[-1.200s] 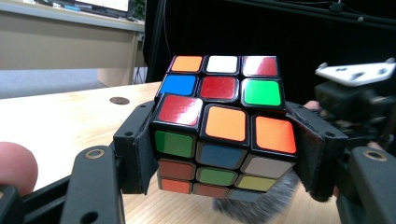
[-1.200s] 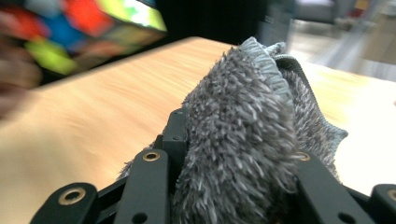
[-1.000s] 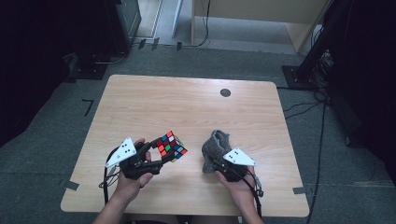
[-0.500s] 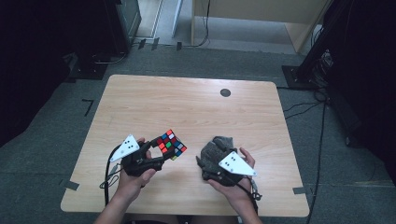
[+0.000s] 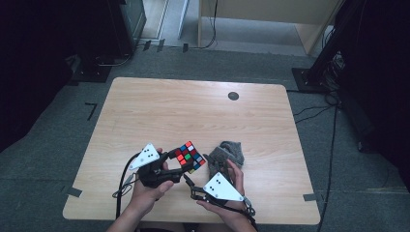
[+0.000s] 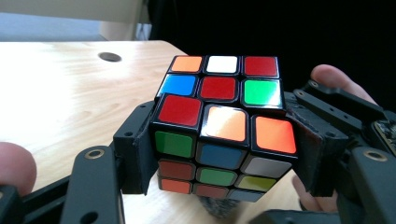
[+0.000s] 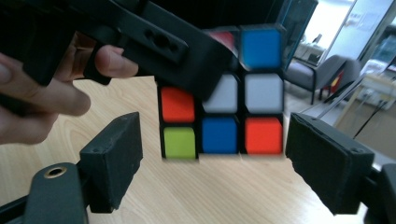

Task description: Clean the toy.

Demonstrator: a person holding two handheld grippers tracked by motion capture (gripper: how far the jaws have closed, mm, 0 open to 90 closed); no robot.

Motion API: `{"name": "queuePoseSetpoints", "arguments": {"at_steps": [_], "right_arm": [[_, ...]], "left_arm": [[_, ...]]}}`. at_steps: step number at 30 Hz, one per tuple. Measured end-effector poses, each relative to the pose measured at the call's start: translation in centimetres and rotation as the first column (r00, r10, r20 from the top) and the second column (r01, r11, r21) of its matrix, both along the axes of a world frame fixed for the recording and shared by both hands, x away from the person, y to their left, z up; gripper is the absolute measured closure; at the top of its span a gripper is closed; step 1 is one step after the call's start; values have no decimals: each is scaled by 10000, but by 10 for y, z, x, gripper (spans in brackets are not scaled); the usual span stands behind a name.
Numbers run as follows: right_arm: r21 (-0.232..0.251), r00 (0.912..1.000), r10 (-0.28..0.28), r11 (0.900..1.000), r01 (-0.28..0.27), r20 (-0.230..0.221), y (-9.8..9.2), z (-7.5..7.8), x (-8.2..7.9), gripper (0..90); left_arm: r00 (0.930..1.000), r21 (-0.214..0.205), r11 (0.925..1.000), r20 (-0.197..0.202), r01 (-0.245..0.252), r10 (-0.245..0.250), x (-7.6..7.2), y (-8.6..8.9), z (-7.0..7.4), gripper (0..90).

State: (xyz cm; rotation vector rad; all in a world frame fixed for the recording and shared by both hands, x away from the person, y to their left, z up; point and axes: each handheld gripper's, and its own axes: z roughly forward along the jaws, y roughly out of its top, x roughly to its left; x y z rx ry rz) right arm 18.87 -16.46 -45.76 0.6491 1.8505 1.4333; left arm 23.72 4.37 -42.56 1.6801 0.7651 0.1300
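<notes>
High view: the left gripper (image 5: 178, 166) is clamped on a puzzle cube (image 5: 190, 157), holding it tilted above the near part of the table (image 5: 159, 116). Left gripper view: both pads (image 6: 140, 154) press on opposite faces of the cube (image 6: 224, 126). Right gripper view: the right gripper (image 7: 212, 161) has its jaws apart, having just been opening; the cube (image 7: 222, 105) lies beyond the pads, not touched by them. A grey cloth (image 5: 227, 153) lies on the table just beside the cube.
</notes>
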Motion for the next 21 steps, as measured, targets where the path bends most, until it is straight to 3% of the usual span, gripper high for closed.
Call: {"name": "queuePoseSetpoints", "arguments": {"at_steps": [2,3,5,8,12,17,21], "right_arm": [[-236,9998,-135,9996,139,154,1,-1,-1,264],[-316,9993,-292,9991,300,254,1,-1,-1,330],[-221,9990,-353,9991,360,289,-1,0,-1,339],[-421,9983,-450,9980,465,361,0,1,-2,346],[-511,9989,-414,9978,426,232,-2,2,-3,348],[-297,9976,-680,9973,676,-133,-13,4,3,349],[45,9938,-954,9954,958,-572,-28,12,9,349]], "left_arm": [[9999,-31,10000,-88,94,-94,0,-1,-1,335],[9997,-157,9998,-185,131,-134,1,0,-1,334],[9985,-460,9987,-499,223,-245,3,2,-3,334],[9967,-523,9979,-688,385,-421,6,2,-4,333],[9920,-934,9924,-906,797,-882,10,7,-4,283],[9961,-1117,9919,-580,603,-671,13,20,1,195],[9992,-398,9984,119,395,-391,16,27,-2,184]]}}
